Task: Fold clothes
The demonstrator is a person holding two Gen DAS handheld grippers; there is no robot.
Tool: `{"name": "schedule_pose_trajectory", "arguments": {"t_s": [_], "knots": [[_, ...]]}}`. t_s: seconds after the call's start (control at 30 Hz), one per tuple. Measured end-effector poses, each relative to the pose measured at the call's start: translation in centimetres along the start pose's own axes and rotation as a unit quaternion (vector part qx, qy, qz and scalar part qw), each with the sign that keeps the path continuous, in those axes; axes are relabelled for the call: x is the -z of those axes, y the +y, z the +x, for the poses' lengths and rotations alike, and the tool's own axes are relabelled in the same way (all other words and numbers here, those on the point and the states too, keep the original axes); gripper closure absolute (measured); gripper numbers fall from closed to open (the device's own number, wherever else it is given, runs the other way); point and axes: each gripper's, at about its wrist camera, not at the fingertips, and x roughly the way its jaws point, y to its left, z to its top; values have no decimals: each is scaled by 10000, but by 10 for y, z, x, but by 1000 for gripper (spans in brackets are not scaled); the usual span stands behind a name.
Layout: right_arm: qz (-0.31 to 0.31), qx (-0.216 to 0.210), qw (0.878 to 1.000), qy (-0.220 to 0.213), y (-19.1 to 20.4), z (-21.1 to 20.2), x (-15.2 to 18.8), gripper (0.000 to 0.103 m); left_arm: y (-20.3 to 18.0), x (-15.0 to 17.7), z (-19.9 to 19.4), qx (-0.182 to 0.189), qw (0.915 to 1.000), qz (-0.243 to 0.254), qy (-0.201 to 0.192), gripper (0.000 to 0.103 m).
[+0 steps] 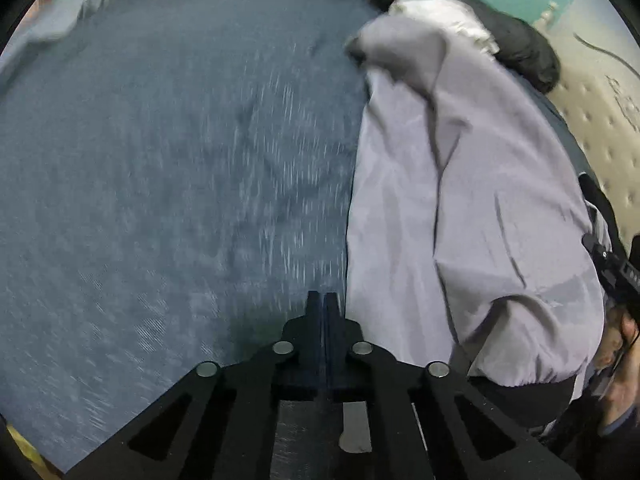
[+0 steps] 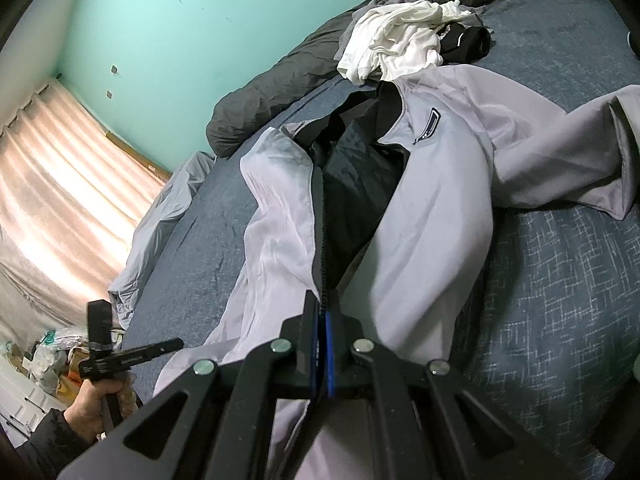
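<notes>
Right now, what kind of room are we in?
Most likely a bedroom. There is a bed with a blue bedspread, a dark rolled duvet against the green wall, and curtains beside it.

A blue bedspread (image 2: 560,260), a dark rolled duvet (image 2: 272,92), pale curtains (image 2: 60,184), a mint wall (image 2: 180,20).

jacket (image 2: 432,216) lt grey, blk lining | bedspread (image 2: 560,280) blue, wht crosshatch | wall (image 2: 180,40) mint
</notes>
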Motion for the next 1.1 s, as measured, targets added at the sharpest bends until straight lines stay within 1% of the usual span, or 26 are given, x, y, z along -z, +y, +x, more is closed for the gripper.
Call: {"name": "schedule_pose_trajectory", "arguments": {"t_s": [0.03, 0.07, 0.1, 0.27, 0.37, 0.43, 0.47, 0.5, 0.57, 0.6, 0.67, 0.7, 0.73, 0.77, 0.8, 0.9, 1.03, 1.1], "knots": [[4, -4, 10000, 2, 0, 0, 0, 100, 0, 2, 5, 26, 10000, -7, 45, 54], [11, -12, 10000, 3, 0, 0, 0, 100, -1, 4, 10, 66, 9999, -6, 89, 45], [13, -18, 10000, 5, 0, 0, 0, 100, -2, 5, 12, 131, 9999, -8, 105, 41], [23, -32, 10000, 19, -2, 0, 0, 100, -12, 11, 15, 301, 9995, 77, 104, 42], [31, -38, 10000, 27, -2, 0, 0, 100, -22, 17, 12, 390, 9988, 270, 130, 42], [34, -44, 10000, 28, -2, 0, 0, 100, -27, 22, 14, 470, 9977, 418, 246, 42], [36, -44, 10000, 29, -1, 0, 0, 100, -28, 25, 16, 470, 9974, 461, 300, 43], [37, -44, 10000, 29, -1, 0, 1, 100, -27, 26, 17, 463, 9972, 486, 317, 46], [42, -44, 10000, 32, -1, 0, 1, 100, -24, 29, 17, 453, 9972, 495, 321, 61], [44, -44, 10000, 33, -1, 0, 2, 100, -22, 28, 16, 480, 9972, 490, 312, 79], [46, -45, 10000, 31, -1, -1, 2, 100, -18, 27, 11, 547, 9969, 488, 293, 91], [38, -55, 10000, 35, -3, -1, 1, 100, -16, 26, 9, 581, 9967, 487, 284, 95], [31, -63, 10000, 39, -5, -1, 1, 100, -14, 25, 7, 615, 9965, 486, 274, 96], [30, -64, 10000, 37, -5, -1, 1, 100, -16, 25, 4, 563, 9964, 579, 249, 97], [29, -66, 10000, 36, -5, -1, 1, 100, -19, 23, -3, 466, 9961, 729, 165, 98], [32, -69, 10000, 36, -5, -1, 2, 100, -18, 16, -30, 306, 9956, 865, -189, 99], [40, -69, 10000, 41, -4, 0, 2, 100, -5, 8, -71, -94, 9937, 932, -621, 99], [34, -55, 10000, 39, -2, 0, 3, 100, 12, 4, -92, -309, 9924, 897, -780, 99]]}}
